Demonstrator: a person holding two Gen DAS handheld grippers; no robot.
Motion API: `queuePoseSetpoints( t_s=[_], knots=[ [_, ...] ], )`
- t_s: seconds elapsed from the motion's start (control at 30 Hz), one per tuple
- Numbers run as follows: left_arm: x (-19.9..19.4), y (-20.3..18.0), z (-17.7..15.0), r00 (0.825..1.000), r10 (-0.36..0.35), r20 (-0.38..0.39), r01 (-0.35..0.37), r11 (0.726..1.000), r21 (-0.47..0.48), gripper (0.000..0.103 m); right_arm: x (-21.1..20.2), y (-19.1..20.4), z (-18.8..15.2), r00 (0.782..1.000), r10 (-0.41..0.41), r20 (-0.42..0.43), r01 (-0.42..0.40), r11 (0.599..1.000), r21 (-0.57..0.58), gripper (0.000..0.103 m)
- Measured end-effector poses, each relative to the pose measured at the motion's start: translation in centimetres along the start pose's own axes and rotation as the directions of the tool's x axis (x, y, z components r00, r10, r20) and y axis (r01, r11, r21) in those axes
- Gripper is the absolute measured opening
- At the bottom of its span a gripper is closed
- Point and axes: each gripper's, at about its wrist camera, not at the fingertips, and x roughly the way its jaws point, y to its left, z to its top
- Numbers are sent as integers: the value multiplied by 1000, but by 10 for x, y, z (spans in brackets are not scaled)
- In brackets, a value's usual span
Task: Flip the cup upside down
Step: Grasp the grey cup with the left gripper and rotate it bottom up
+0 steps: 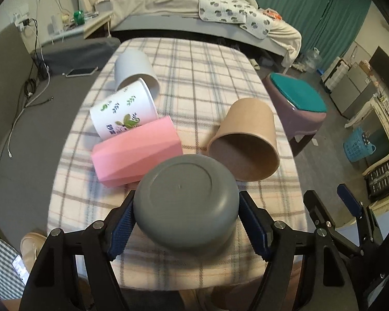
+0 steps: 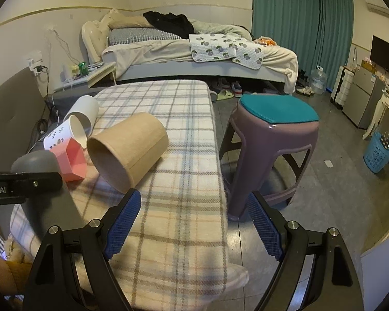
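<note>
- The left tool (image 1: 186,223) is closed on the grey cup (image 1: 186,202): its blue pads (image 1: 120,229) press the cup's two sides, and the cup's flat base faces up and away from the tool.
- The grey cup is low over the near end of the counter (image 1: 194,77), which is covered in a plaid cloth.
- Just beyond the left tool, the pink cup (image 1: 136,150) lies on its side to the left, and the brown paper cup (image 1: 246,140) lies on its side to the right, mouth towards the tool.
- Farther off to the left lie the leaf-printed cup (image 1: 124,111) and the white cup (image 1: 134,70).
- The right tool (image 2: 192,223) is wide open and holds nothing, with the counter's right edge between its fingers.
- The purple stool (image 2: 272,134) stands ahead of it to the right.
</note>
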Motion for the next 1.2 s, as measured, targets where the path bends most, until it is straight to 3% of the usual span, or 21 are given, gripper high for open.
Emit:
queuePoseSetpoints(
  t_s=[0.23, 0.7, 1.2],
  knots=[
    [-5, -2, -1, 994, 66, 87, -70, 997, 38, 76, -7, 7, -1, 1000, 7, 28, -6, 1000, -15, 84],
    [12, -17, 0, 986, 110, 124, -124, 986, 108, 76, -12, 4, 2, 994, 77, 80, -77, 997, 4, 84],
    [21, -21, 3, 988, 63, 141, -77, 992, 101, 73, -11, 0, 2, 994, 73, 76, -74, 997, 10, 84]
  ],
)
